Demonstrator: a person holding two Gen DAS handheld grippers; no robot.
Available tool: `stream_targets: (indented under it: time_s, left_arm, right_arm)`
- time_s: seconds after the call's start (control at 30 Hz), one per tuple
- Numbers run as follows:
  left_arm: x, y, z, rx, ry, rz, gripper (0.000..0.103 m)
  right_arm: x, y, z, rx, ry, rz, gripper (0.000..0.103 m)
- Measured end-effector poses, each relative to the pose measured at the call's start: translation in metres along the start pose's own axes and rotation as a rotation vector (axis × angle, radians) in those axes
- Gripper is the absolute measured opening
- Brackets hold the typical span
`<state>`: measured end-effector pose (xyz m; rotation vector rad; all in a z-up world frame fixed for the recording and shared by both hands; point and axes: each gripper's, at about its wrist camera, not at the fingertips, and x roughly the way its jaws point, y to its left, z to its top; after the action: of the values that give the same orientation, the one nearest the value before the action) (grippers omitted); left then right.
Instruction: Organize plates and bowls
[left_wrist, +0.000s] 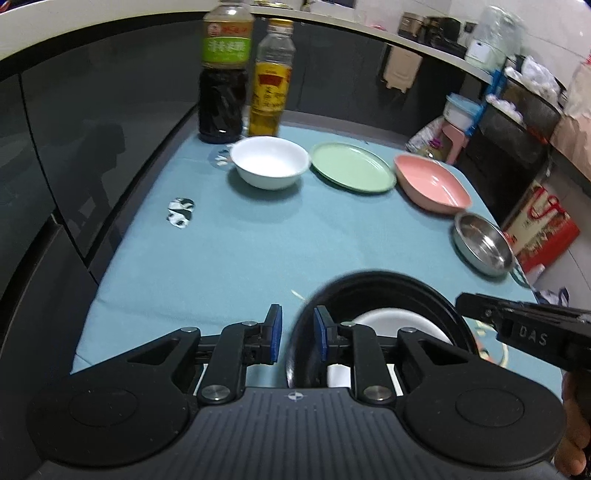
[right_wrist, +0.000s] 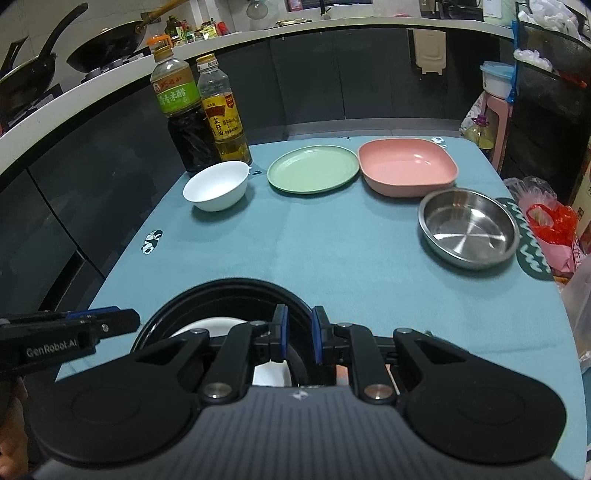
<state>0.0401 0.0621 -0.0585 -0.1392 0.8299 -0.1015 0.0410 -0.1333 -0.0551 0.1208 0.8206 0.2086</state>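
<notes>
A black bowl (left_wrist: 384, 291) with a white inside sits at the near edge of the blue tablecloth; it also shows in the right wrist view (right_wrist: 229, 295). My left gripper (left_wrist: 297, 334) is open, its jaws either side of the bowl's left rim. My right gripper (right_wrist: 298, 338) is open, its jaws either side of the bowl's right rim. Further back lie a white bowl (left_wrist: 269, 160), a green plate (left_wrist: 351, 171), a pink square dish (left_wrist: 432, 184) and a steel bowl (left_wrist: 482, 243).
Two sauce bottles (right_wrist: 188, 110) stand at the back left of the table. Dark cabinets run along the left and back. A pink stool (right_wrist: 495, 110) and bags (right_wrist: 550, 221) crowd the right side beyond the table edge.
</notes>
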Motion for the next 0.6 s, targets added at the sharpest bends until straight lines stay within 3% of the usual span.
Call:
stream_targets:
  time_s: [0.6]
  left_arm:
    - [0.058, 0.031, 0.046, -0.065, 0.031, 0.07, 0.02]
  right_arm:
    - [0.063, 0.014, 0.051, -0.031, 0.067, 0.007, 0.014]
